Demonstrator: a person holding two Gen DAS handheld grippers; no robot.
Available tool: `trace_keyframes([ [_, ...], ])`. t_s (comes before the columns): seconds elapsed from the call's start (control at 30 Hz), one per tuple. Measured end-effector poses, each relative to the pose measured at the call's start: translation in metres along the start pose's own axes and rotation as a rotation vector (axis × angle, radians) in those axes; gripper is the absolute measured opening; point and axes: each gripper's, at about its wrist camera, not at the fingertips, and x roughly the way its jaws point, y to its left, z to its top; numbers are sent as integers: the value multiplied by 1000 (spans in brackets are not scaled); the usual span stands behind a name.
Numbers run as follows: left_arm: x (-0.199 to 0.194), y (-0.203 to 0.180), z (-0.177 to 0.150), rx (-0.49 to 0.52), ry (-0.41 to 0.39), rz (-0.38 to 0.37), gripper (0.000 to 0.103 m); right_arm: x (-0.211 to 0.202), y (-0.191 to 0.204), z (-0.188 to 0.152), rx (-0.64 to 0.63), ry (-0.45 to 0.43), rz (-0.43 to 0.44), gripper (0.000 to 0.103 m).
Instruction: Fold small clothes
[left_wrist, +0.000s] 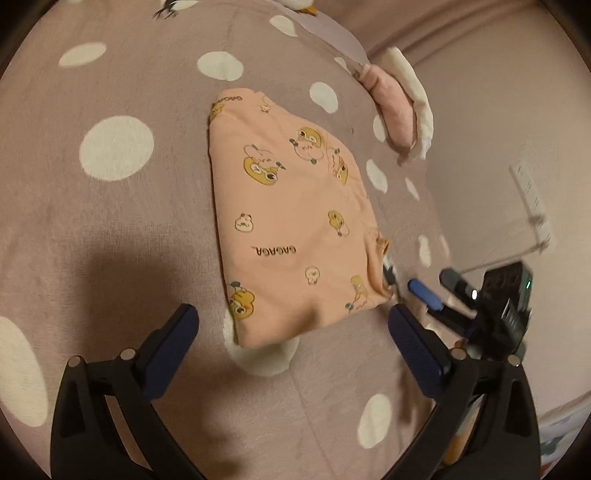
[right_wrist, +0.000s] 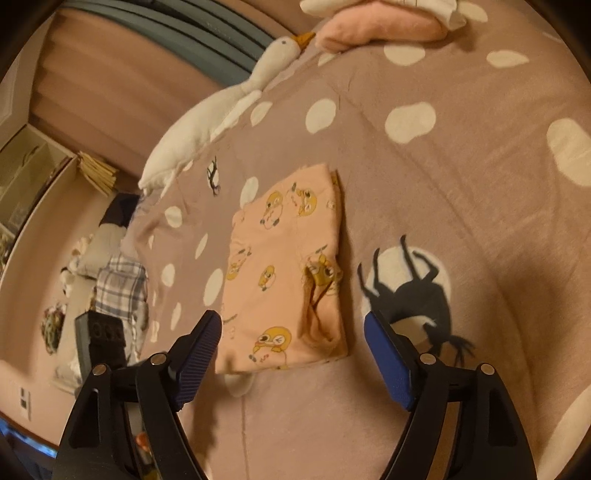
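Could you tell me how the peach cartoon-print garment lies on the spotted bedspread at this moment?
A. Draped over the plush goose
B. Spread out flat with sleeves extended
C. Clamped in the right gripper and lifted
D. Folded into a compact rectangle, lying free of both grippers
D: the peach garment lies as a neat folded rectangle on the bedspread, with the left gripper and right gripper both open and off it.

Home bedroom. Bed (right_wrist: 461, 177) covered with mauve bedspread, white polka dots, black deer print (right_wrist: 413, 291). White plush goose (right_wrist: 207, 122) lay along bed edge. Pink pillow (right_wrist: 380, 29) near head end. Folded peach kids' garment (left_wrist: 295, 221) with cartoon print lay on bed. Beside bed: shelf unit (right_wrist: 26, 173), heap of checked clothing (right_wrist: 118, 291) on floor. Pink wall with socket (left_wrist: 532, 199).
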Motion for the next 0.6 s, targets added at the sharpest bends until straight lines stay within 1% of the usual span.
trace_keyframes([
  [0.03,0,3,1,-9,-3,-18,102,-2,-1,0,3,-8,7,85],
  [0.1,4,7,4,-20,13,-32,102,-3,-4,-2,7,-14,36,99],
  [0.13,7,9,6,-22,27,-26,102,-3,-6,-2,11,-9,44,101],
  [0.2,11,14,10,-34,45,-17,102,-1,-10,-3,25,6,54,101],
  [0.23,14,17,12,-45,54,-22,102,2,-13,-3,38,14,45,101],
  [0.3,20,26,18,-100,75,-49,102,6,-16,-1,43,12,13,101],
  [0.33,23,31,22,-136,76,-62,102,8,-17,0,45,15,3,101],
  [0.43,26,36,30,-170,56,-84,102,18,-24,5,85,45,4,101],
  [0.53,29,34,36,-177,52,-109,102,25,-32,10,133,57,10,101],
  [0.6,31,33,39,-181,50,-129,102,26,-34,13,143,56,22,101],
])
